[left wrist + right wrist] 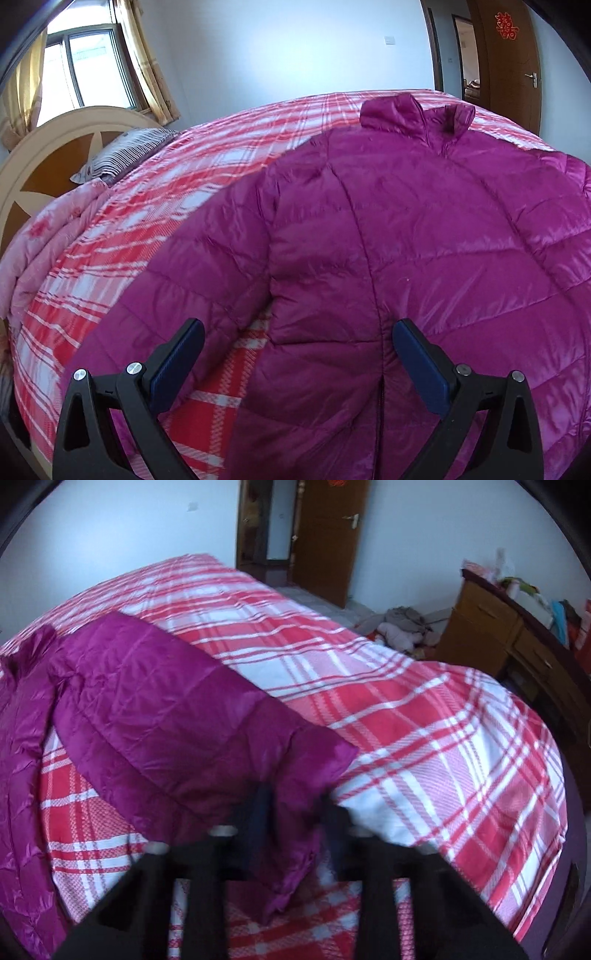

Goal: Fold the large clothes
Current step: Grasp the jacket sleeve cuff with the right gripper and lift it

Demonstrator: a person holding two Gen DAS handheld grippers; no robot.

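Right wrist, right tool [295, 812] clamping jacket [166, 709] sleeve cuff [295, 768]

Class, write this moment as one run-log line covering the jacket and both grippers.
jacket: spread on bed | left gripper: open above hem | right gripper: shut on sleeve cuff

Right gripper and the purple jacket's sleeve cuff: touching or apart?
Touching. The right wrist view shows the right gripper with jaws closed on the sleeve cuff.
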